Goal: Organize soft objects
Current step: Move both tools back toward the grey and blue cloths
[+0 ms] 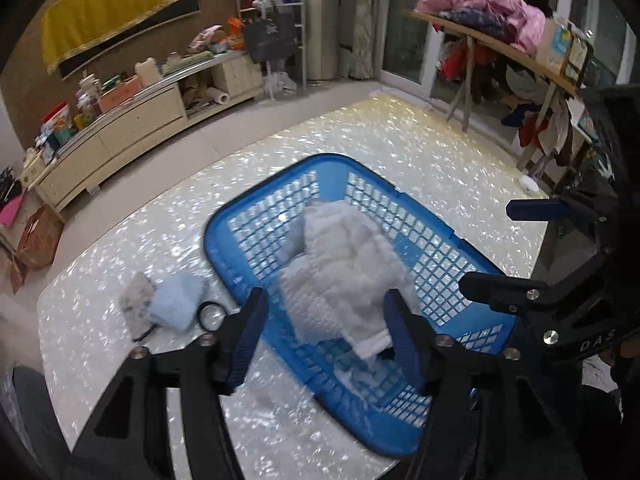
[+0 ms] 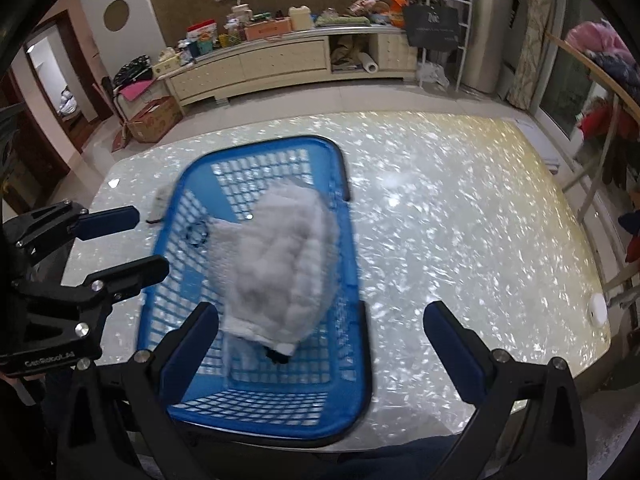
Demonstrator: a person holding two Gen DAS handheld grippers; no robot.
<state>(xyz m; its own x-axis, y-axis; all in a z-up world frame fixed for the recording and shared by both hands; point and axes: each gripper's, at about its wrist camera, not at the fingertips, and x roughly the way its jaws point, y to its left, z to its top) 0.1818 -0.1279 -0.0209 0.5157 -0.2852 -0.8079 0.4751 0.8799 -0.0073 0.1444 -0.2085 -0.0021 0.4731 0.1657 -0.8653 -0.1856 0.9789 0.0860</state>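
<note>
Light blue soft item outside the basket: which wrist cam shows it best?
Left wrist view: the light blue soft item lies in the open on the table, left of the blue basket. In the right wrist view the basket's wall largely hides that spot, so it can't be made out.

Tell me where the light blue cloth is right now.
In the left wrist view, the light blue cloth lies on the table, just left of the blue basket, beside a grey fuzzy item.
</note>
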